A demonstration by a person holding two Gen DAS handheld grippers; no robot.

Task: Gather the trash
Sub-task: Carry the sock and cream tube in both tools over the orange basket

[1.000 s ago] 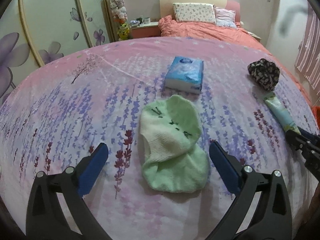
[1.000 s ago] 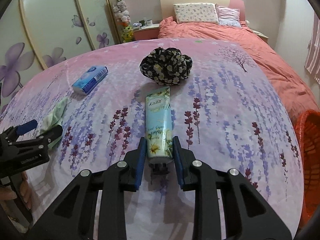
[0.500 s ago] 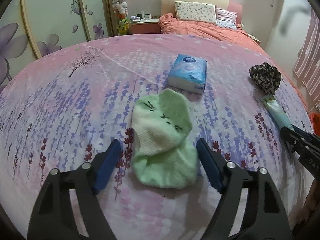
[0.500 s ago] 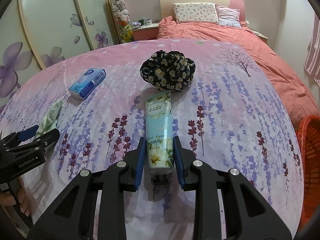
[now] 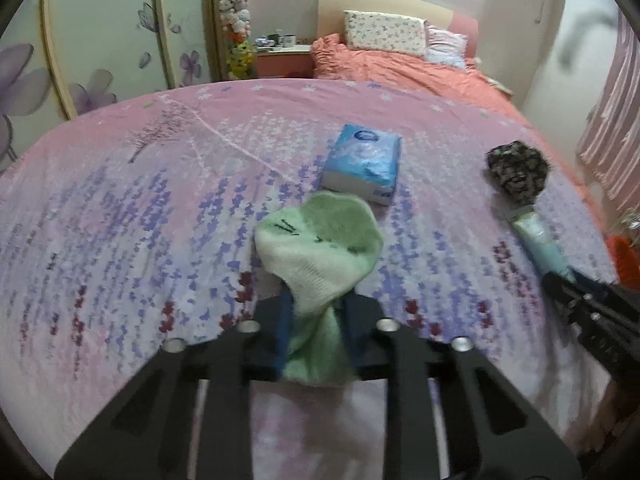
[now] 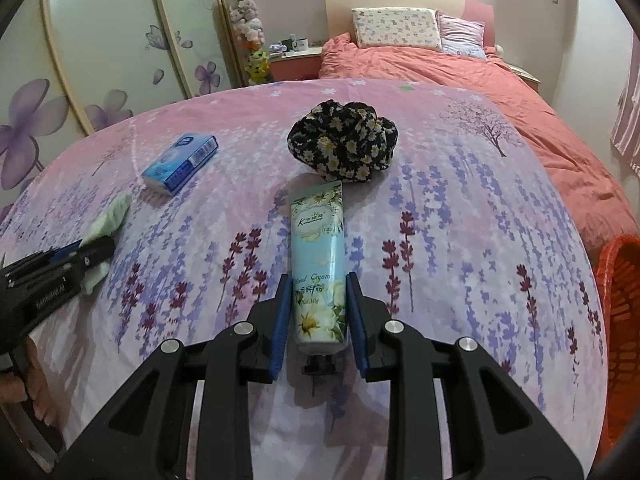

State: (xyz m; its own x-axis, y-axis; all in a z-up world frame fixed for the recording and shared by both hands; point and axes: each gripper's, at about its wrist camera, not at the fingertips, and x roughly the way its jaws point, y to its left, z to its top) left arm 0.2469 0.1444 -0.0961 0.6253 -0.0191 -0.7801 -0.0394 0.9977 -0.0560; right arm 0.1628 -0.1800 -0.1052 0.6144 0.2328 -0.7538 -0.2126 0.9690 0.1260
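Green sock [image 5: 316, 256] now pinched in left claw [image 5: 316, 320], previously open; right claw [image 6: 318, 312] still clamping cream tube [image 6: 318, 264]

The left gripper [image 5: 316, 320] now squeezes the green sock [image 5: 320, 248]. A second ago its two fingers were wide apart, one on each side. The sock is bunched up now, not flat.

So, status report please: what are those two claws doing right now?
Left hand-held gripper shut on green sock. Right hand-held gripper shut on hand cream tube. Nothing in the way.
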